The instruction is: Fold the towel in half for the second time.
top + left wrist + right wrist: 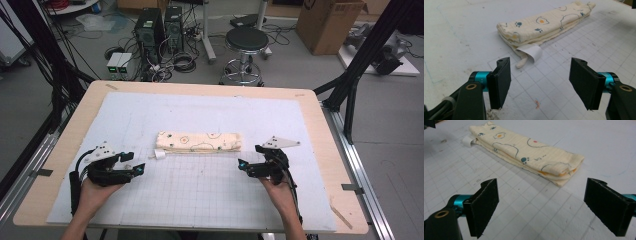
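A cream cloth (198,141) printed with small animal and paw figures lies folded into a long strip on the white gridded mat (200,195). A white label (530,51) sticks out at its left end. My left gripper (141,168) rests on the mat just left of the cloth, open, jaws empty. My right gripper (240,164) sits at the cloth's right end, also open with nothing between its jaws. The folded cloth (544,23) lies ahead of the left jaws, and the cloth (524,152) lies ahead of the right jaws.
The mat covers a wooden table (325,130). Behind the table stand a black stool (246,42), two computer towers (160,27), cables and a cardboard box (327,22). Black frame legs (367,45) rise at both sides.
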Demonstrator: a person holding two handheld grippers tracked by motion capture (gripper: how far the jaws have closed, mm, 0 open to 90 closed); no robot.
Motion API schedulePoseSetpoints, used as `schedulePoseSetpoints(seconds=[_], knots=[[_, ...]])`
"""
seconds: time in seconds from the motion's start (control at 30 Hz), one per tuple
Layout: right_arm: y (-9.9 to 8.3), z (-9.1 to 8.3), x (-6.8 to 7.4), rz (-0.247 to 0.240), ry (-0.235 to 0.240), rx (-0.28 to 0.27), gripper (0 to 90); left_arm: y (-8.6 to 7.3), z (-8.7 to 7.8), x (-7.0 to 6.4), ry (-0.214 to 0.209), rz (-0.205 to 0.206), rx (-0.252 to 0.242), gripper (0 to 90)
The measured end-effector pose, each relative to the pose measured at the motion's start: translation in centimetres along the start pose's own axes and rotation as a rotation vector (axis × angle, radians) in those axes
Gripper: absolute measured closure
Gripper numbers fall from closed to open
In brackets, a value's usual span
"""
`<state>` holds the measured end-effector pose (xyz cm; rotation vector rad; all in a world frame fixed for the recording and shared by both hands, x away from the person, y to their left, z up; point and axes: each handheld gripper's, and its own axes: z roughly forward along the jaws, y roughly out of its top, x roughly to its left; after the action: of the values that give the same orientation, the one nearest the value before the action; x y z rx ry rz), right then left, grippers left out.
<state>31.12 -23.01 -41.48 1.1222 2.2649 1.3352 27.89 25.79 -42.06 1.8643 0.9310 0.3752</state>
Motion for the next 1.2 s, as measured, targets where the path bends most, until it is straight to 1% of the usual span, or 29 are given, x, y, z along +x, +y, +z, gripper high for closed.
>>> schedulePoseSetpoints(seconds=[0.07, 0.1, 0.17, 0.23, 0.3, 0.43, 0.53, 0.57, 0.77, 0.9, 1.1, 1.13, 1.2], knots=[[-0.4, -0.4, 0.1, 0.008, -0.005, -0.007, 12.0, -0.2, -0.2, -0.1, 0.004, 0.005, 0.001, 33.0], [-0.6, -0.5, 0.0, -0.002, -0.009, -0.012, 12.0, -0.2, -0.3, -0.1, 0.007, 0.005, -0.001, 32.9], [-0.9, -0.8, 0.1, 0.011, -0.016, -0.004, 12.0, -0.4, -0.5, -0.3, 0.006, 0.001, -0.006, 32.4], [-1.1, -1.0, 0.3, 0.006, -0.018, -0.012, 12.0, -0.5, -0.6, -0.6, 0.007, 0.001, -0.007, 31.9], [-1.3, -1.2, 0.4, -0.006, -0.021, -0.008, 12.0, -0.7, -0.8, -0.8, 0.009, 0.012, -0.003, 31.4], [-1.7, -1.3, 0.7, -0.008, -0.02, 0.009, 12.0, -1.0, -1.0, -1.3, 0.011, 0.03, 0.009, 30.4], [-2.1, -1.5, 0.9, -0.012, -0.016, 0.009, 12.0, -1.1, -1.1, -1.6, 0.012, 0.03, 0.009, 30.3], [-2.2, -1.6, 1.0, -0.014, -0.015, 0.011, 12.0, -1.2, -1.1, -1.6, 0.011, 0.037, 0.012, 30.3], [-2.7, -2.3, 1.3, -0.023, -0.02, 0.017, 12.0, -1.4, -1.4, -1.9, 0.019, 0.039, 0.007, 30.2], [-3.1, -2.9, 1.3, -0.023, -0.023, 0.012, 12.0, -1.5, -1.8, -2.1, 0.03, 0.039, -0.011, 30.3], [-3.6, -3.6, 1.4, -0.017, -0.027, 0.011, 12.0, -1.7, -2.1, -2.4, 0.022, 0.041, -0.004, 30.3], [-3.7, -3.7, 1.4, -0.012, -0.027, 0.016, 12.0, -1.8, -2.1, -2.4, 0.021, 0.035, -0.007, 30.3], [-3.9, -4.0, 1.4, -0.011, -0.028, 0.014, 12.0, -1.8, -2.3, -2.4, 0.021, 0.035, -0.008, 30.2]])
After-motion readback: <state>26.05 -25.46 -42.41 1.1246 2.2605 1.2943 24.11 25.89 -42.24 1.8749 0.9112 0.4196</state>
